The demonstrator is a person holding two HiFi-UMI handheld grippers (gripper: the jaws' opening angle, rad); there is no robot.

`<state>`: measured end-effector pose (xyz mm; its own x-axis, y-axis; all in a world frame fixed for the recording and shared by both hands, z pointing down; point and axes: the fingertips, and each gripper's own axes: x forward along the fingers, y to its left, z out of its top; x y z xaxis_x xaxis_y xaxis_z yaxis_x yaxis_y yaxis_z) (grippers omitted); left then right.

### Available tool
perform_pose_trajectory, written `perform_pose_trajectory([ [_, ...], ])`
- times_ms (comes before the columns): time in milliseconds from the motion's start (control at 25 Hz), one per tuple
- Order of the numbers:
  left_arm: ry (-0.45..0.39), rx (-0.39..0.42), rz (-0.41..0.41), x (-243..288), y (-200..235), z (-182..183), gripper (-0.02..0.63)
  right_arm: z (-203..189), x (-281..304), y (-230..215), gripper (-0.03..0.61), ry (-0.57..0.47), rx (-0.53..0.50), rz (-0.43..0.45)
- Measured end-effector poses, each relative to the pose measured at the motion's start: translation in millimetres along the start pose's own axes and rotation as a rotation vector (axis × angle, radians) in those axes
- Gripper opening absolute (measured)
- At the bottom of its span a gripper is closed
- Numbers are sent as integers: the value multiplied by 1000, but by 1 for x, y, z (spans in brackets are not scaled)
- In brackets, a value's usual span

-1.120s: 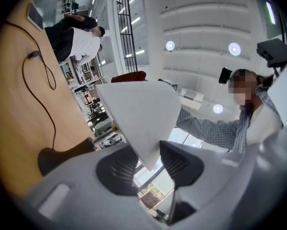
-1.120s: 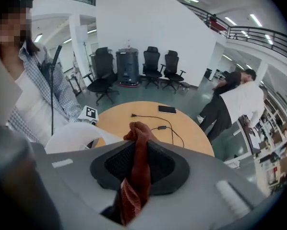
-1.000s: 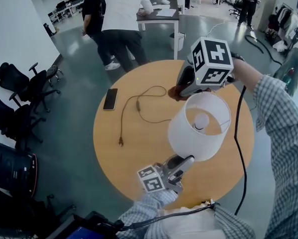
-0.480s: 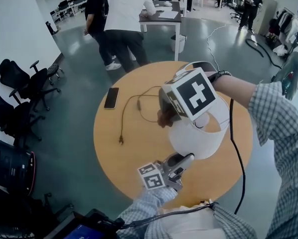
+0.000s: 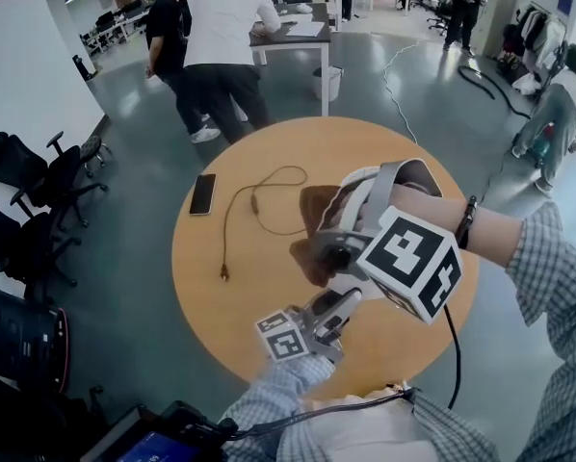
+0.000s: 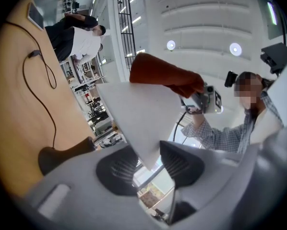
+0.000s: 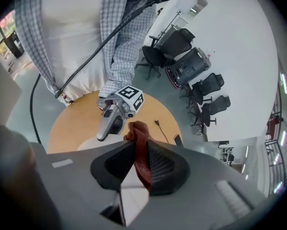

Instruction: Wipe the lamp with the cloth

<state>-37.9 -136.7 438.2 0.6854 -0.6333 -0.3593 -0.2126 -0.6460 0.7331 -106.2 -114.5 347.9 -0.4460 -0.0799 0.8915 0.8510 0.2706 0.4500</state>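
The right gripper pinched one rust-brown cloth against the top edge of the white-shaded lamp. The left gripper clamped the shade's rim. On the round wooden table, far left, lay one black phone and one black plug cord. Two people stood beyond.

Open-plan office, glossy grey floor. Round wooden table in the middle. White partition wall on the left, black office chairs parked beside it. Dark desk at the back, two people standing at it. Round ceiling lights on overhead.
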Motion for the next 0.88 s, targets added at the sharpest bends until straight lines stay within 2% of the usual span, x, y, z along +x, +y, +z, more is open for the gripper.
perform_pose_trajectory([
  [160, 1, -3, -3, -1, 0, 2, 140, 6, -10, 14, 75, -19, 61, -100],
  [280, 3, -7, -4, -2, -2, 4, 140, 10, -17, 23, 75, 5, 66, -178],
  [520, 13, -12, -3, -1, 0, 2, 140, 11, -20, 52, 74, 85, -26, -335],
  [600, 15, -15, -3, -1, 0, 3, 140, 10, -20, 61, 74, 105, -25, -367],
  [720, 16, -18, 0, -4, 0, 1, 140, 2, -18, 83, 74, 138, 27, -388],
  [880, 14, -16, -1, -4, -1, -1, 140, -11, -22, 108, 72, 146, 162, -419],
])
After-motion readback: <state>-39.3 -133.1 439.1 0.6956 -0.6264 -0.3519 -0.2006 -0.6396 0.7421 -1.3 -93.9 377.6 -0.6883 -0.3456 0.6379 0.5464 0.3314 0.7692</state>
